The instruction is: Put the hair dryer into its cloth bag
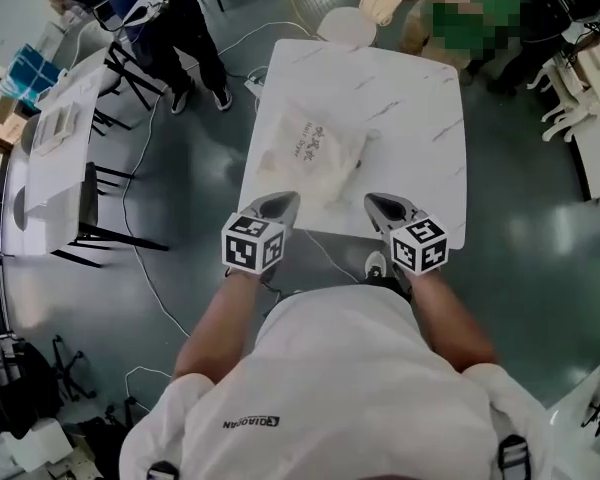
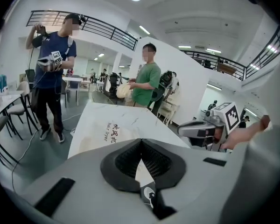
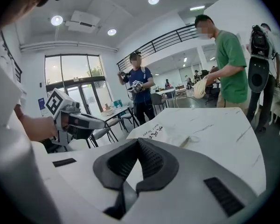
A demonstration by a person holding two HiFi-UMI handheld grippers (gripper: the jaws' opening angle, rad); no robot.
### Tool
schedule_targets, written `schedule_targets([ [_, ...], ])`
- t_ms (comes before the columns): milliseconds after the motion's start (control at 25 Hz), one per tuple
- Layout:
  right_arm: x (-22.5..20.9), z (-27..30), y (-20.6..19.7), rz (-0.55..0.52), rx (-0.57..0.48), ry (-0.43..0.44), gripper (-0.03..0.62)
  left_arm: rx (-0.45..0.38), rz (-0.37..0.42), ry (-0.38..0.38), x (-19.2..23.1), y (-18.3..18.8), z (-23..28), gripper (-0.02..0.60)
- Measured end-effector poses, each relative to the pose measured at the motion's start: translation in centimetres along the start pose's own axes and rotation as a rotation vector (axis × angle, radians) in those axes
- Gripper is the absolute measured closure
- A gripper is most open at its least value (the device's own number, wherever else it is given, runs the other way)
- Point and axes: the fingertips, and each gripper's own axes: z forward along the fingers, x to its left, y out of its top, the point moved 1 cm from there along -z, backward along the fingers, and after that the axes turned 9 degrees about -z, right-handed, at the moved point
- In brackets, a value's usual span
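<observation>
Head view: the cloth bag (image 1: 313, 158) lies bulging on the worktop (image 1: 420, 98). No hair dryer shows, so it is probably inside. Both hands should draw clear without snagging the drawstring (image 1: 370, 135).

Left gripper view: the left hand-held gripper (image 2: 141, 141) is closed and empty.

Right gripper view: the right hand-held gripper (image 3: 137, 141) is likewise closed on nothing.

A big open hall, canteen-like, in use as a recording lab. Left of the marble table (image 1: 410, 98) stand more white tables (image 1: 55, 158) and black chairs (image 1: 92, 213), with cables (image 1: 130, 230) across the grey floor (image 1: 200, 168). Beyond the table are another person (image 2: 51, 73), a railed mezzanine (image 2: 102, 29), glass doors (image 3: 79, 97) and ceiling spotlights (image 3: 57, 20).
</observation>
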Motion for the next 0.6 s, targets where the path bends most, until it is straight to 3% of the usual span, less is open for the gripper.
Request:
schedule_targets([
  [320, 7.1, -3.4, 0.2, 0.049, -0.028, -0.099, 0.572, 0.003, -0.002, -0.087, 0.0, -2.7, -6.1, 0.554],
  [600, 10.0, -5.7, -0.4, 0.077, -0.062, -0.158, 0.572, 0.020, 0.022, -0.129, -0.3, -4.4, -7.9, 0.554],
])
